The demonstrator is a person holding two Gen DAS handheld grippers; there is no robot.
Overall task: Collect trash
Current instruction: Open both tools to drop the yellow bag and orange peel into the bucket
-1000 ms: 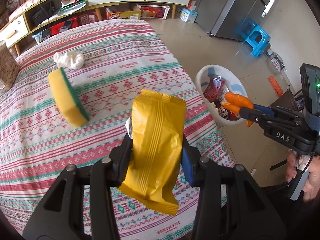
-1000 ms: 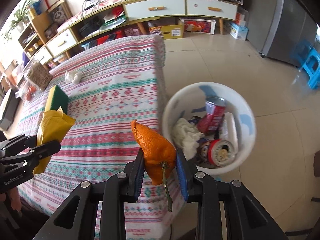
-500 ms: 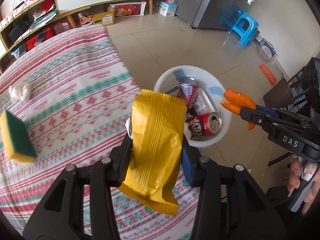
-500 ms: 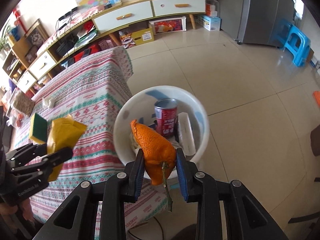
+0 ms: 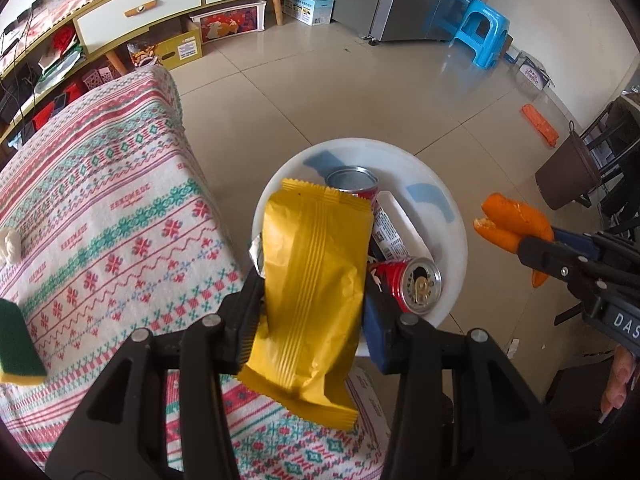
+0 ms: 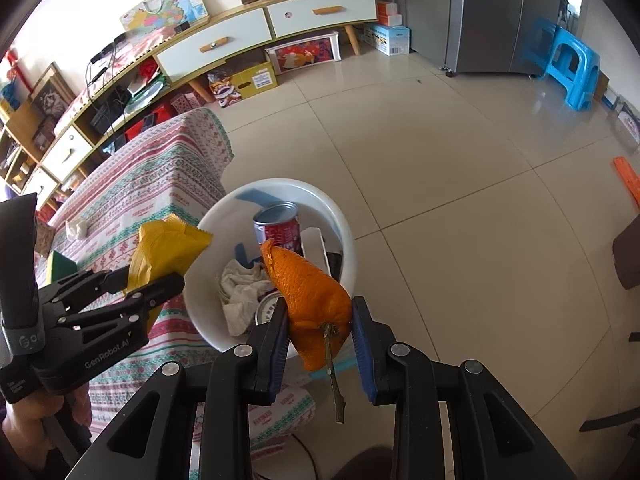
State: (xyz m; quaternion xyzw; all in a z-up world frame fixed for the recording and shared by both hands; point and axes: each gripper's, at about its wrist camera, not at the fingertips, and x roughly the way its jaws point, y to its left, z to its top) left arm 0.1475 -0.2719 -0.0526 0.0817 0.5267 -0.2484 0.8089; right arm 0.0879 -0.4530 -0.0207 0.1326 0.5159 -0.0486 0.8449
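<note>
My left gripper [image 5: 312, 312] is shut on a yellow snack wrapper [image 5: 312, 276] and holds it over the near edge of the white trash bin [image 5: 448, 192] on the floor. It also shows in the right wrist view [image 6: 160, 280] with the wrapper [image 6: 168, 244]. My right gripper [image 6: 320, 320] is shut on an orange peel [image 6: 308, 284] with a stem, above the bin [image 6: 344, 232]. In the left wrist view the peel [image 5: 512, 220] is right of the bin. The bin holds red cans [image 5: 404, 280], a crumpled tissue [image 6: 240, 288] and a white packet [image 5: 400, 216].
A table with a patterned cloth [image 5: 100, 200] stands left of the bin. On it lie a green-and-yellow sponge [image 5: 16, 348] and a crumpled tissue [image 5: 10, 244]. A blue stool [image 5: 480, 28], a fridge and a low cabinet stand farther back on the tiled floor.
Both grippers have moved from over the table towards the bin, each still holding its item. The bin now lies directly under the wrapper and the peel.
</note>
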